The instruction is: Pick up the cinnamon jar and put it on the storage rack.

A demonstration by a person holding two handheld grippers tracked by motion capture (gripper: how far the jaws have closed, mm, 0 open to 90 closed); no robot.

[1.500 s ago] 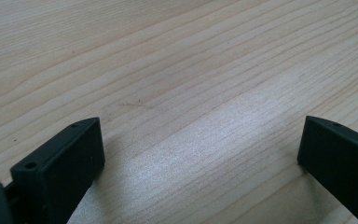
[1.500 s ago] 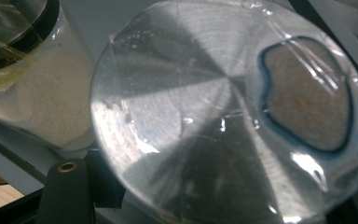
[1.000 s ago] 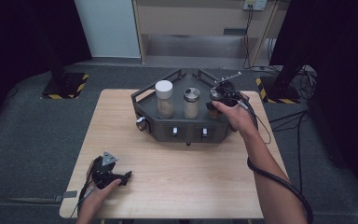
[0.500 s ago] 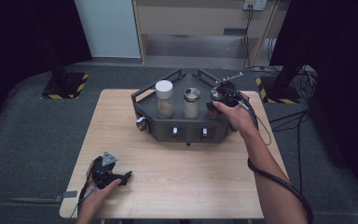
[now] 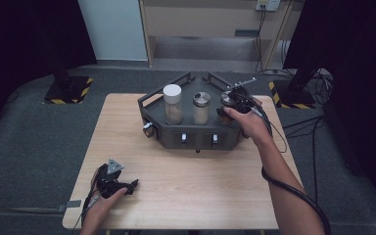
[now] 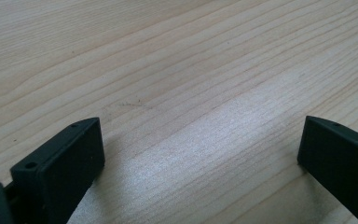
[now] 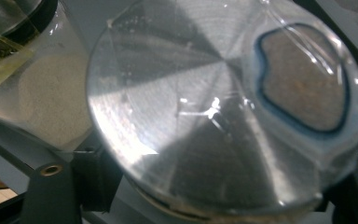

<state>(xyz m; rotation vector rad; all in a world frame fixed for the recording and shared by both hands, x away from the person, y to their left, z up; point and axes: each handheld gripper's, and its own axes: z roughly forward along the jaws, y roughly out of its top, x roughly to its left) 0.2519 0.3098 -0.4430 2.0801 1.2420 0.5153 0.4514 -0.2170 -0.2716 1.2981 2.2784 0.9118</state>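
The right arm reaches forward over the dark tray on the counter. The right gripper is at the tray's rightmost jar; its jaws, just opening, flank the metal lid without pressing. Three jars stand in the tray. Well short of the tray, the left gripper rests with jaws wide, empty.

High view: the right gripper and the hand behind it cover most of the rightmost jar in the dark tray; whether the pads touch the jar cannot be told. The person's forearms are cut off by the bottom edge. Right gripper view: the jar's steel lid lies too close, blurred, its lower rim cut off; the neighbouring jar is cropped at the left edge.
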